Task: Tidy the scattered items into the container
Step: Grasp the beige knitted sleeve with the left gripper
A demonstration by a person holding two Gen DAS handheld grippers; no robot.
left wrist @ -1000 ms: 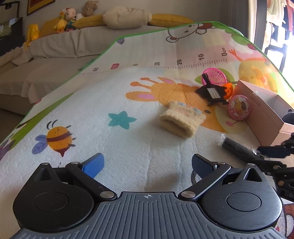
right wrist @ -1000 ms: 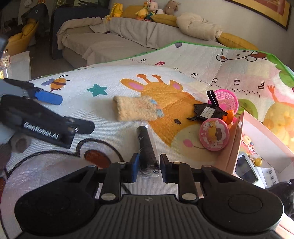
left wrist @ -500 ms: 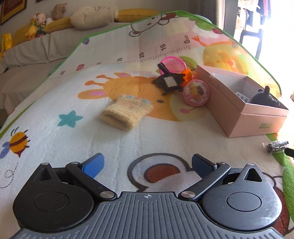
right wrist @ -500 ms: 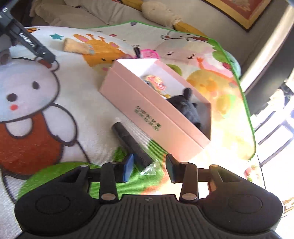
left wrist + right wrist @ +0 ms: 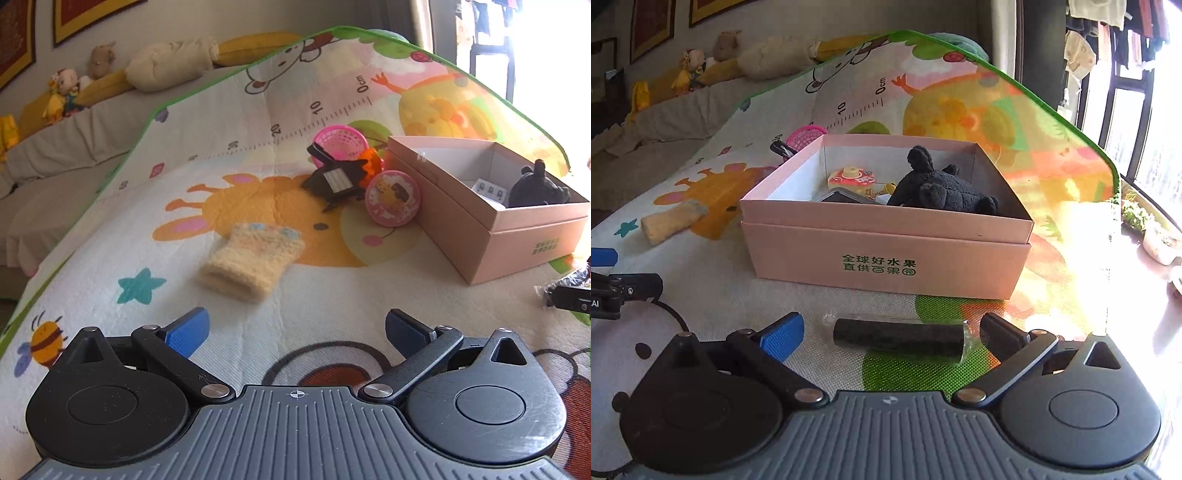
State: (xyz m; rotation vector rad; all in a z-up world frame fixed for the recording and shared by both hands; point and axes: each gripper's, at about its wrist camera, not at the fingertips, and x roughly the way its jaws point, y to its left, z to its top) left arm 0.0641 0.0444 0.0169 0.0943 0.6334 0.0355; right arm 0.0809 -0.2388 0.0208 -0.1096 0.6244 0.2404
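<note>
A black cylinder in clear wrap (image 5: 897, 338) lies crosswise on the play mat just in front of the pink box (image 5: 886, 258). My right gripper (image 5: 892, 334) is around it, jaws opening, and both pads stand clear of its ends. The box holds a black plush toy (image 5: 942, 188) and a small pink-and-yellow toy (image 5: 851, 177). My left gripper (image 5: 295, 328) is open over bare mat with nothing in it. Ahead of it lie a fuzzy yellow mitten (image 5: 251, 258), a black toy piano (image 5: 332, 181), a round pink tin (image 5: 392, 197) and a pink basket (image 5: 341, 138).
The pink box (image 5: 517, 236) stands at the right of the mat in the left wrist view. A sofa with plush toys (image 5: 66, 92) runs along the mat's far left side. A bright window with bars (image 5: 1126, 92) is on the right.
My right gripper carried the black cylinder from the middle of the mat to the front of the box, rolled, and opened off it. The left view swung right toward the box.
</note>
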